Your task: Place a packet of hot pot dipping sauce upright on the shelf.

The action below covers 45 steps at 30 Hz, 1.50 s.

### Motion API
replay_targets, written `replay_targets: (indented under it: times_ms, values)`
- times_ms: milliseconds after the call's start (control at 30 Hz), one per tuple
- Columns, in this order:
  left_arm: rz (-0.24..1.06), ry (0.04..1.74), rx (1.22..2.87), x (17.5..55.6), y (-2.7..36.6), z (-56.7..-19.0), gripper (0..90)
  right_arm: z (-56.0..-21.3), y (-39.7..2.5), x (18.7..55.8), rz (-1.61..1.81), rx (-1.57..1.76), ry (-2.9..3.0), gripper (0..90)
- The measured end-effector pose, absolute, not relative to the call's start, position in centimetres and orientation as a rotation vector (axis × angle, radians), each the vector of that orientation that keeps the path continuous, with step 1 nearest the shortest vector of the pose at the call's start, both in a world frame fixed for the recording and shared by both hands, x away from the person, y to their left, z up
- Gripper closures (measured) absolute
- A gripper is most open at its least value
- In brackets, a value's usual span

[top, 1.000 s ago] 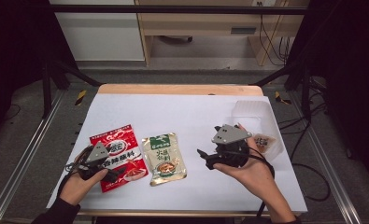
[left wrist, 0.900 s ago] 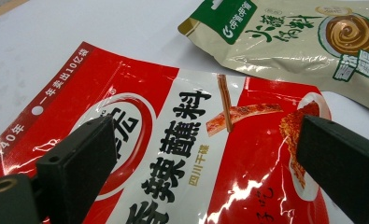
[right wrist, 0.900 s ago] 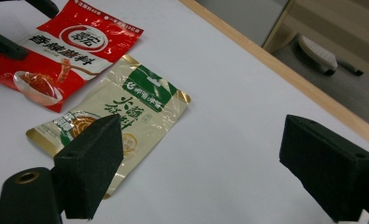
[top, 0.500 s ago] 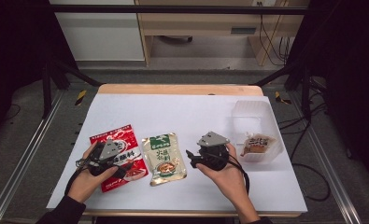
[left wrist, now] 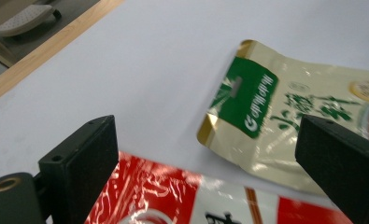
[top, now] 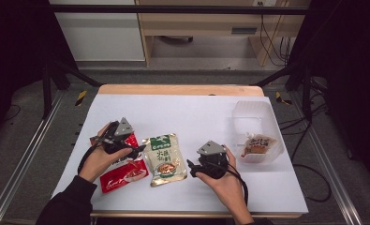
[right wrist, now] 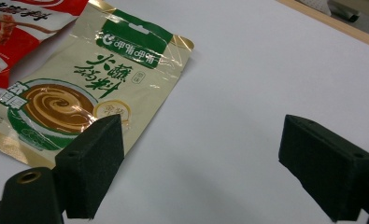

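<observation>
Two pouches between two spread grippers

High view: the right gripper (top: 202,165) sits just right of the beige pouch (top: 164,158), its long axis running away from the person; a clear tub (top: 257,117) stands farther right.
Left gripper view: jaws wide over the red pouch (left wrist: 173,198) — empty.
Right gripper view: jaws wide, the beige pouch's lower edge at one jaw — nothing between.

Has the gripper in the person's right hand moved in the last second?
Yes. The right gripper has moved left, away from the clear plastic box toward the beige and green sauce packet.
</observation>
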<state>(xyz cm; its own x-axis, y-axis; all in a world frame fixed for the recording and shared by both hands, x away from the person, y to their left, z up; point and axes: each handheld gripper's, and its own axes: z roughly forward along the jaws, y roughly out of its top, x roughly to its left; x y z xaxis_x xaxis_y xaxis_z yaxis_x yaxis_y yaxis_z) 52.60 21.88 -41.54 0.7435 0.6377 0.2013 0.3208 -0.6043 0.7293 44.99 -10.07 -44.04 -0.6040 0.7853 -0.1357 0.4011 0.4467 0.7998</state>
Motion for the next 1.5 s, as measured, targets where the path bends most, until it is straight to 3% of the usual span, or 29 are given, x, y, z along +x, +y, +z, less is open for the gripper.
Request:
replay_targets:
  times_ms: [233,533,1067,1500]
  values:
    - [0.505,0.766,2.233,54.7,20.9,-42.7,9.0,-44.3,-10.2,45.2,1.022,1.001,2.177,14.6]
    - [0.517,0.732,2.31,53.9,20.9,-44.1,12.7,-44.6,-10.0,45.2,0.999,0.99,2.203,17.3]
    - [0.372,0.749,2.356,54.8,20.4,-46.3,18.6,-45.0,-9.4,45.0,0.953,0.934,2.249,18.2]
    - [0.314,0.722,2.348,54.5,20.1,-46.2,32.9,-45.1,-9.3,45.0,0.949,0.928,2.257,18.1]
